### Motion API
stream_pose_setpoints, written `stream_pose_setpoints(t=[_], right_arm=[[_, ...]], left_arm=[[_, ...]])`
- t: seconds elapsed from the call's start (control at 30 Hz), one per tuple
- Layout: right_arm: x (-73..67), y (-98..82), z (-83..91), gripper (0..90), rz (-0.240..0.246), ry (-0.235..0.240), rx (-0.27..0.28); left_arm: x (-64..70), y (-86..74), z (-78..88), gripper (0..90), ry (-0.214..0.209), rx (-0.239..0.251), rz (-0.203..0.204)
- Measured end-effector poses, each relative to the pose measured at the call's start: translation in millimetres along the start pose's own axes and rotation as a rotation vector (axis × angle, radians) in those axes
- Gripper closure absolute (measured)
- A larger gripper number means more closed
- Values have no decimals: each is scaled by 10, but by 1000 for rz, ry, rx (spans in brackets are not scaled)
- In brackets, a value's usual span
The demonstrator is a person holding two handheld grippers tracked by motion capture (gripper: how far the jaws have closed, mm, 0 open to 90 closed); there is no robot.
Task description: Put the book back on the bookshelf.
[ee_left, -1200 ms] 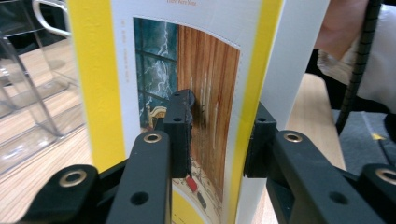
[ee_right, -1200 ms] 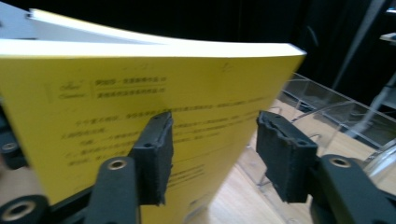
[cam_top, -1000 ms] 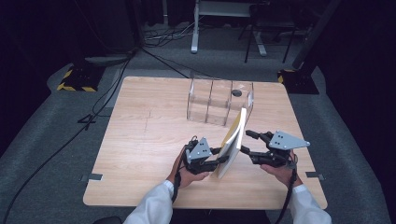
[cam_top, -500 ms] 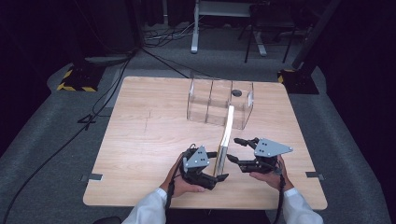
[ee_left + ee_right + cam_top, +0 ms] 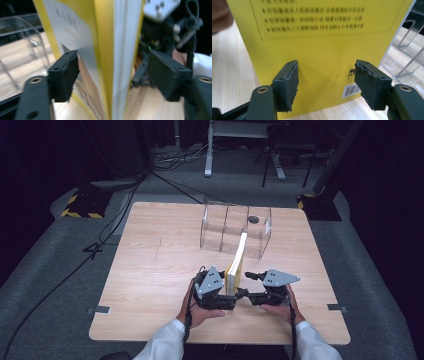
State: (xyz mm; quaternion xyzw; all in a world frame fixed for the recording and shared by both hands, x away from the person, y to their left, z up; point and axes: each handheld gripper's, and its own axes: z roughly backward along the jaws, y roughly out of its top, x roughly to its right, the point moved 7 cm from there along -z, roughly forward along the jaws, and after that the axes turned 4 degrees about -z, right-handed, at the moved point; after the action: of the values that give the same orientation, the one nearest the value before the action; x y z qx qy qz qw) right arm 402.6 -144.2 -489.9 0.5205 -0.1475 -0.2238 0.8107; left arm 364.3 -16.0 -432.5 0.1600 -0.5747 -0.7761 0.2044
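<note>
Yellow-covered book (image 5: 236, 265) stands upright on the wooden tabletop (image 5: 150, 270), near the person's edge, its far top corner reaching toward the clear plastic divider rack (image 5: 235, 230) behind it. The left gripper (image 5: 220, 295) straddles the near edge of the book: in the left gripper view one jaw lies against the printed cover and the other sits on the far side of the page block, with a sliver of space visible there, so the hold looks light, not clamped; whether the second jaw actually touches cannot be told. The right gripper (image 5: 325, 80) faces the book's back cover, its jaws set wide with nothing between them; the barcode (image 5: 350, 90) shows just beside one jaw.

Judgement: the step in hand appears to be steadying the standing book and readying it for one of the rack's slots. To do this well, the left jaws should close fully on cover and pages together before any lift, or the page block may slip or fan. The right gripper would best support the back cover flat, keeping the book vertical. Approach to the rack should hold the book parallel with the dividers, lower edge leading, since the clear walls are hard to judge and a tilted entry risks catching a corner.
</note>
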Motion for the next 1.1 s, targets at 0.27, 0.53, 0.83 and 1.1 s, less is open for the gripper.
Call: stream_pose_setpoints(t=[0.27, 0.53, 0.83, 1.1], right_arm=[[29, -51, -5, 353, -2, 2, -5], [145, -149, 226, 334, -9, 14, -12], [237, -48, 666, 326, -3, 36, 73], [-102, 140, 692, 319, 83, 173, 84]], left_arm=[[-48, -28, -38, 515, 55, -15, -18], [-51, -45, 70, 739, -2, -33, -67], [138, -77, 248, 748, -209, -53, -167], [148, -139, 466, 745, -298, -86, -208]])
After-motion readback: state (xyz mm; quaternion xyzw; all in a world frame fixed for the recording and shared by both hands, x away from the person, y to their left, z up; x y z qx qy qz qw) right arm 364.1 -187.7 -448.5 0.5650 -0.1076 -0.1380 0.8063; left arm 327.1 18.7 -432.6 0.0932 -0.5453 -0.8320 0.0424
